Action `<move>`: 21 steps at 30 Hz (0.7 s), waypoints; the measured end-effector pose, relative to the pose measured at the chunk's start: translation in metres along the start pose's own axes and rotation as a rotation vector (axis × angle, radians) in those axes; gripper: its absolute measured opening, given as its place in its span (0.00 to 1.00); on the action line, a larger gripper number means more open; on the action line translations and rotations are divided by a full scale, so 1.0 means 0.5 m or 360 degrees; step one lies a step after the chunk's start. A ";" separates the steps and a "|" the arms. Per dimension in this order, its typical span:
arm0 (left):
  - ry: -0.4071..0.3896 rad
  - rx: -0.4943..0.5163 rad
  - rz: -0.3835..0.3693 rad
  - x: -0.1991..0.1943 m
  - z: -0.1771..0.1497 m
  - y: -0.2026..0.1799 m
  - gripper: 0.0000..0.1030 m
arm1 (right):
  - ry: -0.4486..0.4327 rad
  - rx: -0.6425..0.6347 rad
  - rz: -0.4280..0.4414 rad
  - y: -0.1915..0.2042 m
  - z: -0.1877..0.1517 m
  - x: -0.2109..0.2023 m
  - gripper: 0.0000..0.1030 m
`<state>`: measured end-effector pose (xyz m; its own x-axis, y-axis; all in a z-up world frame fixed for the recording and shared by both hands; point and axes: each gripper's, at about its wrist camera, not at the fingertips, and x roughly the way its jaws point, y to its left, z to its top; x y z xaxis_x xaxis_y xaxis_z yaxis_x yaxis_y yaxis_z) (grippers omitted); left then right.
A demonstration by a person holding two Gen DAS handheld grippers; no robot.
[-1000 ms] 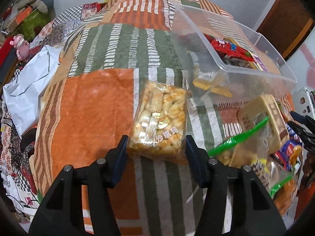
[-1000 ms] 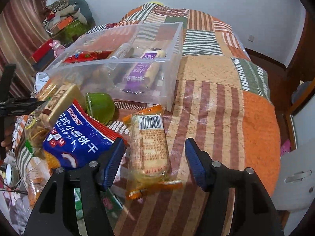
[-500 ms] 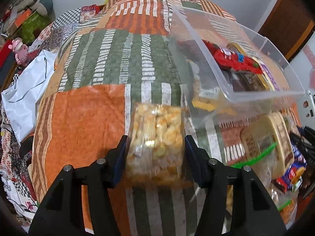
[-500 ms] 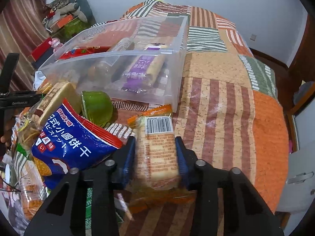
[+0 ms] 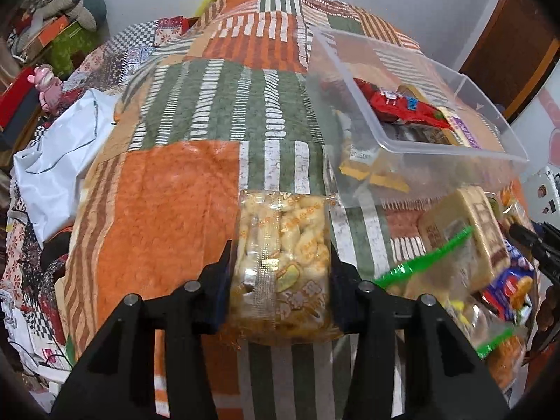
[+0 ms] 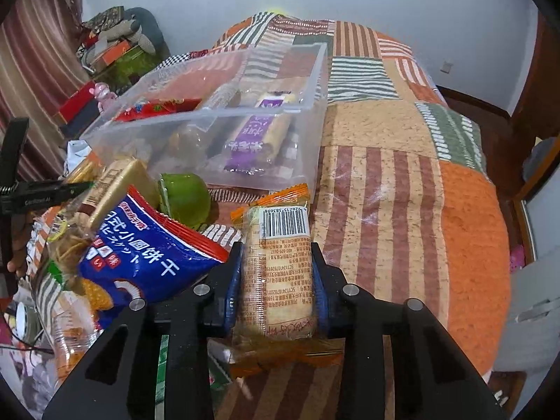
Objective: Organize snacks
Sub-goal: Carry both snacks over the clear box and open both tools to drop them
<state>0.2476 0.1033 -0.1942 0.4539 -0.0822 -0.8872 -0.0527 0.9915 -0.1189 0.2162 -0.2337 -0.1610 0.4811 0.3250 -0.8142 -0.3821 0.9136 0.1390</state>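
Left wrist view: the left claw point(image 5: 280, 262) is clamped on a clear pack of puffed rice snack point(image 5: 281, 259), one finger pressed against each long side. The pack sits squarely between the fingers, its long axis running straight ahead along them, its far sealed end pointing toward the head of the bed point(image 5: 168, 210). Whether it is lifted off the patchwork quilt or resting on it cannot be told. Just beyond and to the right stands the clear plastic bin point(image 5: 455, 140), holding a red wrapper point(image 5: 402, 103) and small yellow packets point(image 5: 374, 173) against its near wall. Toward the bed's right edge lies a heap of loose snacks, among them a tan biscuit block point(image 5: 465, 234) and a green-sealed bag point(image 5: 430, 262).

Right wrist view: the right claw point(image 6: 276, 280) grips a biscuit pack with orange ends point(image 6: 276, 269) by its two long sides. The pack lies lengthwise between the fingers, barcode end pointing away toward the bin point(image 6: 210, 126), printed back facing up. To its left, touching the left finger, a blue biscuit bag point(image 6: 140, 262) leans on the heap, with a green jelly cup point(image 6: 185, 199) behind it, just in front of the bin's near wall. A purple-labelled bar point(image 6: 252, 143) lies inside the bin.
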 end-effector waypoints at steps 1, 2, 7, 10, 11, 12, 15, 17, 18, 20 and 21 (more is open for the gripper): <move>-0.0008 0.0001 -0.0005 -0.009 -0.003 0.001 0.44 | -0.0015 0.0000 -0.0005 -0.001 0.000 -0.008 0.31; -0.0016 -0.0002 0.0004 -0.018 -0.005 0.002 0.44 | -0.0027 0.0004 -0.0002 -0.003 0.000 -0.017 0.31; -0.0058 -0.0002 -0.0014 -0.061 -0.008 -0.003 0.44 | -0.0099 0.0016 -0.0009 -0.003 0.008 -0.057 0.31; -0.0072 0.0004 -0.0067 -0.081 -0.001 -0.015 0.44 | -0.0144 0.0019 0.0003 -0.001 0.025 -0.075 0.31; -0.0083 0.0011 -0.0068 -0.087 0.002 -0.021 0.44 | -0.0156 0.0018 0.0008 -0.001 0.028 -0.076 0.31; -0.0097 0.0023 -0.0071 -0.092 0.006 -0.028 0.44 | -0.0168 0.0016 0.0016 0.003 0.034 -0.078 0.31; -0.0146 0.0046 -0.0082 -0.108 0.021 -0.045 0.44 | -0.0218 -0.0010 0.0013 0.010 0.053 -0.084 0.31; -0.0166 0.0048 -0.0095 -0.117 0.032 -0.054 0.44 | -0.0243 -0.0021 0.0023 0.017 0.068 -0.084 0.31; -0.0173 0.0054 -0.0105 -0.120 0.037 -0.059 0.44 | -0.0251 -0.0025 0.0027 0.020 0.074 -0.084 0.31; -0.0187 0.0072 -0.0116 -0.126 0.048 -0.071 0.44 | -0.0270 -0.0039 0.0030 0.027 0.086 -0.082 0.31; -0.0196 0.0083 -0.0117 -0.128 0.055 -0.078 0.44 | -0.0277 -0.0045 0.0031 0.030 0.093 -0.080 0.31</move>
<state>0.2451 0.0727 -0.1206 0.5606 -0.1452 -0.8153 0.0297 0.9874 -0.1555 0.2278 -0.2216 -0.1001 0.6020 0.3822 -0.7011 -0.4135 0.9003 0.1358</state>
